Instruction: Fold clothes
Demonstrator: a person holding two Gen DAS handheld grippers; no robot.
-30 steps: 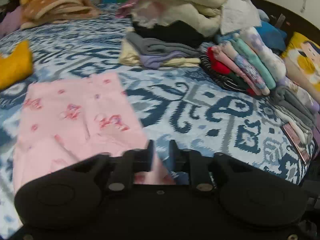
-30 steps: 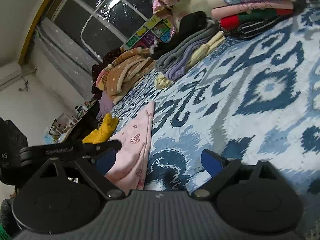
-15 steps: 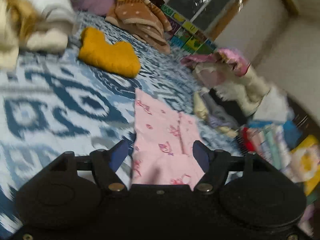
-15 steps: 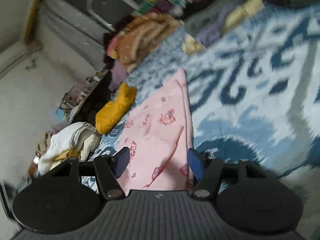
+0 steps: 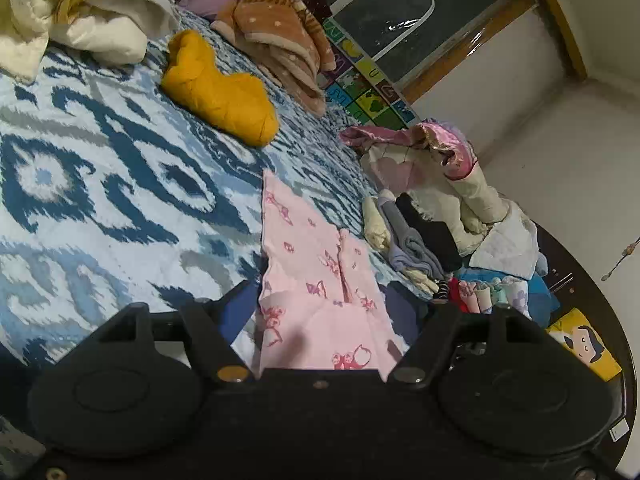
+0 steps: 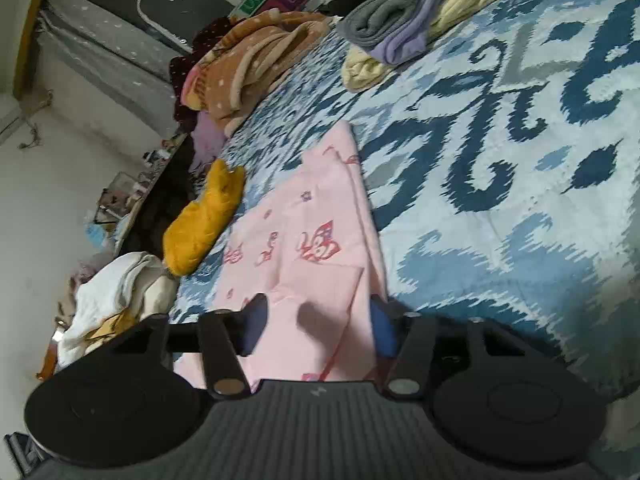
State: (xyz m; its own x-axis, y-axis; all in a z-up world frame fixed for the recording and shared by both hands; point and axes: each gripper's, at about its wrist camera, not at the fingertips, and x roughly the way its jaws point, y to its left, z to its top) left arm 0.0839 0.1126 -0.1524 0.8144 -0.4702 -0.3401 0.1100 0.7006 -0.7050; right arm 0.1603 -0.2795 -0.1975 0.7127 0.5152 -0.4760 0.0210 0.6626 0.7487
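Blue-patterned bed [image 5: 100, 184] under me carries the pink garment [image 5: 316, 264], lying flat (partly folded). My left gripper [image 5: 320, 304] and right gripper [image 6: 316, 320] both gape wide over its near edge, holding nothing.

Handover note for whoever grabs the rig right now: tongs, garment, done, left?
Left tongs: open, straddling the near end of the pink garment, not clamped.
Right tongs: open, likewise over the same garment's near end.
Garment: lies lengthwise on the blue patterned bedspread, already folded into a narrow strip with layers overlapping.
Folded stacks sit on the bed's far side; a yellow item and a loose cream pile remain unfolded.
Left: probably pinch the near end, fold it over, move it to the stacks, then take the next item.
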